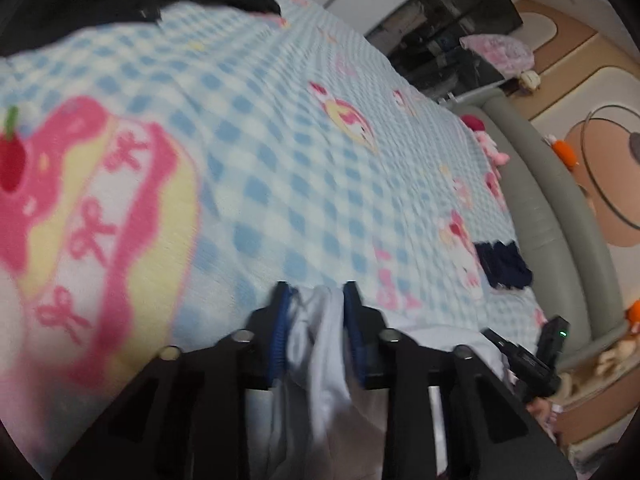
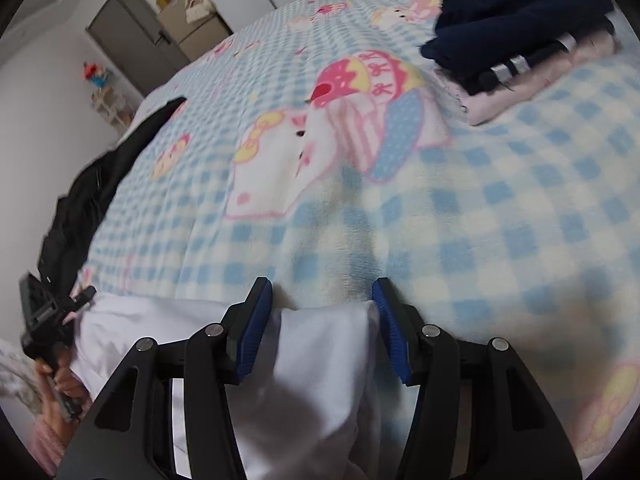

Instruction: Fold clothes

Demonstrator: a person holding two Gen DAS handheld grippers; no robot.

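A white garment (image 1: 320, 352) hangs bunched between the blue pads of my left gripper (image 1: 316, 294), which is shut on it above the blue checked blanket (image 1: 280, 140). In the right wrist view the same white garment (image 2: 316, 360) lies between the blue pads of my right gripper (image 2: 322, 292). Its jaws stand wide apart with the cloth loose between them. The left gripper also shows in the right wrist view (image 2: 52, 312), at the garment's far left edge, held by a hand.
A folded stack of dark navy and pale pink clothes (image 2: 520, 40) lies at the blanket's far right. A black garment (image 2: 92, 184) lies along the bed's left edge. A grey padded bed frame (image 1: 560, 208) runs along the right, with small toys beside it.
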